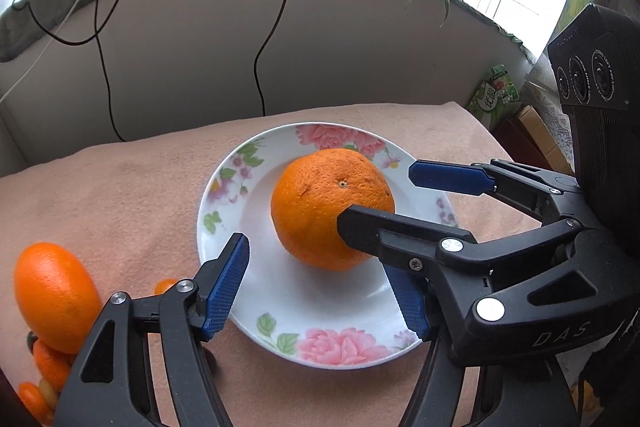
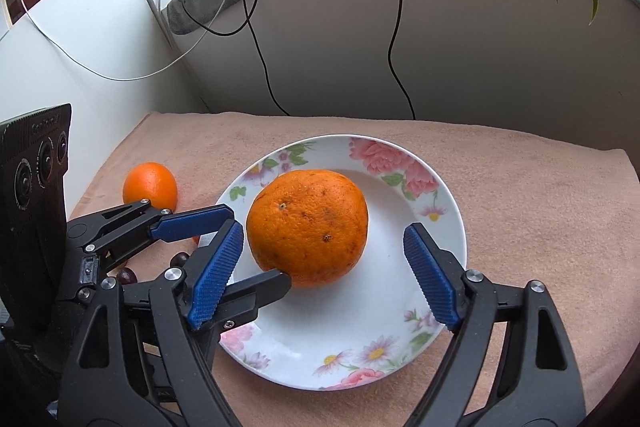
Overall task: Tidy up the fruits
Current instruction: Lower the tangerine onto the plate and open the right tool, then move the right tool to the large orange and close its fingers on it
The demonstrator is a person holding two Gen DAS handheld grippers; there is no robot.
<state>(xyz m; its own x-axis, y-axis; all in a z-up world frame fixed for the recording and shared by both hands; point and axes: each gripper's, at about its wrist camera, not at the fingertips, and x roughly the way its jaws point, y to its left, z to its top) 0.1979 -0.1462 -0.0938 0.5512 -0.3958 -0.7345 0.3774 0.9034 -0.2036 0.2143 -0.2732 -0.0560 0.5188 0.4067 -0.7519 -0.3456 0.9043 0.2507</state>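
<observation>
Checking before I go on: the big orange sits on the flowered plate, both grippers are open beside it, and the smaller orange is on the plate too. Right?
Not quite. The smaller orange lies on the peach cloth left of the flowered plate, as the right wrist view shows. The big orange is on the plate, with the left gripper and right gripper open.

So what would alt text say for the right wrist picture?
A large orange sits on a flowered white plate on a peach cloth, between the right gripper's open blue-padded fingers. The left gripper reaches in beside it; a smaller orange lies off the plate.
</observation>
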